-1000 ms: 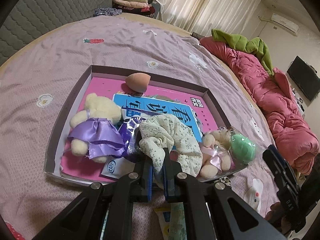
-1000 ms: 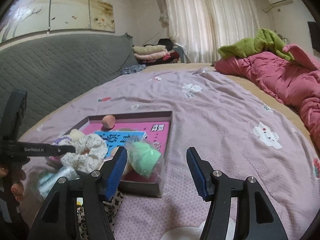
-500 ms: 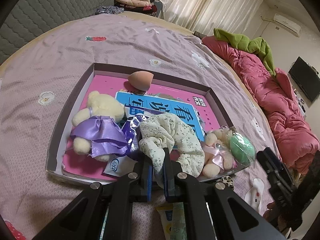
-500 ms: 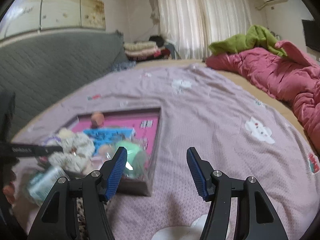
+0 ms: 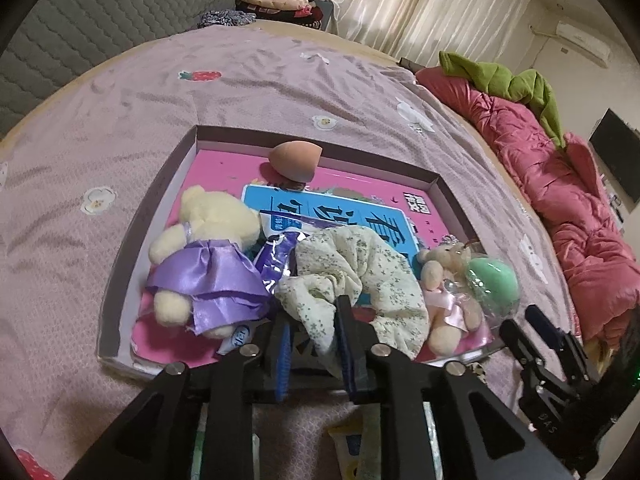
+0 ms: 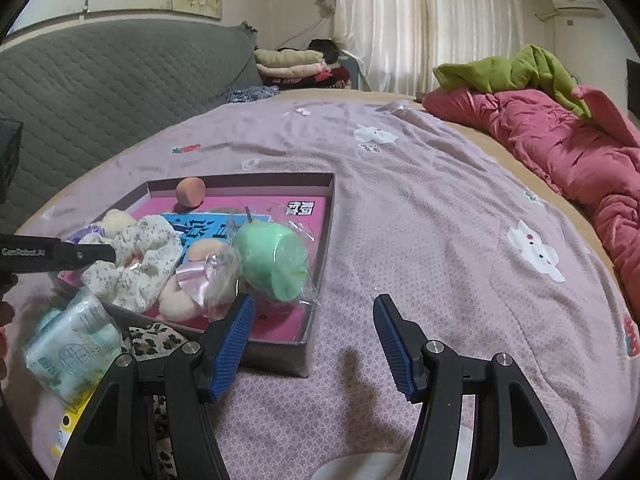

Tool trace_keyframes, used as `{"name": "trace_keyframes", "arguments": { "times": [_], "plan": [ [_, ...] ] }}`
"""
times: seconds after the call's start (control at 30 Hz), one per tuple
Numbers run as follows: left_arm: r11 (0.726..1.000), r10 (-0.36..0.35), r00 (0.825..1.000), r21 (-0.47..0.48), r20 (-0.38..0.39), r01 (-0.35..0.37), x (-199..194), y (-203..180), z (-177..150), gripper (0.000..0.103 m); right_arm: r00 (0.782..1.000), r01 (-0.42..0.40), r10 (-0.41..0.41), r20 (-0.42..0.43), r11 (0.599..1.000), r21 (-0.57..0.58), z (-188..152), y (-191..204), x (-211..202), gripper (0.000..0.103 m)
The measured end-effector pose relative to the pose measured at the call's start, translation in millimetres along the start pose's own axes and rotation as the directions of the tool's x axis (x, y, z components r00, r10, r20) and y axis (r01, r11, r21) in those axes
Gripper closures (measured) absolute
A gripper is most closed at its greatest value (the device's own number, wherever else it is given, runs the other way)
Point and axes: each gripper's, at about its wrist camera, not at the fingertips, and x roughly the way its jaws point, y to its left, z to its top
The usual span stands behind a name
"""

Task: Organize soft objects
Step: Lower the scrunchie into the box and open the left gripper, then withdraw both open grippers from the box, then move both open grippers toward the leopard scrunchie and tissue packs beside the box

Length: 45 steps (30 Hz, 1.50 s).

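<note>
Loads of bare bedspread [image 6: 420, 208] is seen right of the box [image 6: 324, 240]; left gripper [image 5: 314, 334] jaws, just parted, narrowly flank the floral scrunchie [image 5: 352, 276]; right gripper [image 6: 312, 332] is held wide, empty.

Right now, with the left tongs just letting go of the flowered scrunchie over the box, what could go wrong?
1. The scrunchie still hangs between the left tongs, which have just been opening; pulling back may drag it out of the box.
2. The bagged green sponge leans toward the box's near wall and might roll out.
</note>
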Motion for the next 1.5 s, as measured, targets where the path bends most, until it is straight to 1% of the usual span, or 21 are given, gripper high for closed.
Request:
{"name": "trace_keyframes", "arguments": {
  "times": [0.03, 0.2, 0.27, 0.47, 0.6, 0.83, 0.93, 1.03, 1.1, 1.5],
  "plan": [
    [1.0, 0.005, 1.0, 0.005, 0.003, -0.005, -1.3, -0.9, -0.3, 0.076, 1.0, -0.004, 0.004, 0.006, 1.0, 0.002, 0.4, -0.1, -0.9, 0.039],
    [0.999, 0.02, 0.999, 0.029, 0.031, -0.021, -10.9, -2.9, -0.9, 0.056, 0.999, -0.033, 0.033, 0.039, 0.999, -0.003, 2.7, 2.9, -6.7, 0.039],
    [0.999, 0.026, 0.999, 0.034, 0.039, -0.028, -13.9, -2.8, 0.5, 0.054, 0.998, -0.04, 0.041, 0.048, 0.999, -0.01, 3.0, 5.1, -8.9, 0.039],
    [0.997, 0.054, 0.996, 0.042, 0.069, -0.057, -24.7, -1.8, 4.5, 0.053, 0.997, -0.048, 0.049, 0.065, 0.999, -0.015, 4.0, 7.6, -13.4, 0.039],
    [0.995, 0.065, 0.994, 0.065, 0.088, -0.07, -34.2, -5.0, 4.8, 0.053, 0.996, -0.052, 0.052, 0.075, 0.999, -0.01, 4.9, 6.9, -15.0, 0.038],
    [0.994, 0.072, 0.993, 0.08, 0.097, -0.08, -44.4, -10.8, 0.5, 0.053, 0.993, -0.067, 0.069, 0.093, 0.998, -0.019, 5.8, 9.8, -19.3, 0.036],
    [0.993, 0.072, 0.993, 0.086, 0.095, -0.08, -45.4, -12.3, -0.7, 0.053, 0.993, -0.069, 0.071, 0.097, 0.997, -0.026, 5.9, 11.6, -20.7, 0.034],
    [0.992, 0.073, 0.993, 0.092, 0.095, -0.081, -48.5, -12.8, -3.5, 0.049, 0.992, -0.07, 0.073, 0.101, 0.997, -0.03, 6.2, 13.2, -21.8, 0.033],
    [0.992, 0.07, 0.993, 0.095, 0.095, -0.079, -51.3, -12.3, -5.0, 0.044, 0.992, -0.071, 0.074, 0.102, 0.997, -0.034, 6.5, 13.7, -21.8, 0.033],
    [0.993, 0.074, 0.991, 0.081, 0.112, -0.084, -67.8, -6.6, -9.2, 0.044, 0.987, -0.1, 0.104, 0.122, 0.994, -0.039, 6.6, 15.7, -27.3, 0.031]
  ]
}}
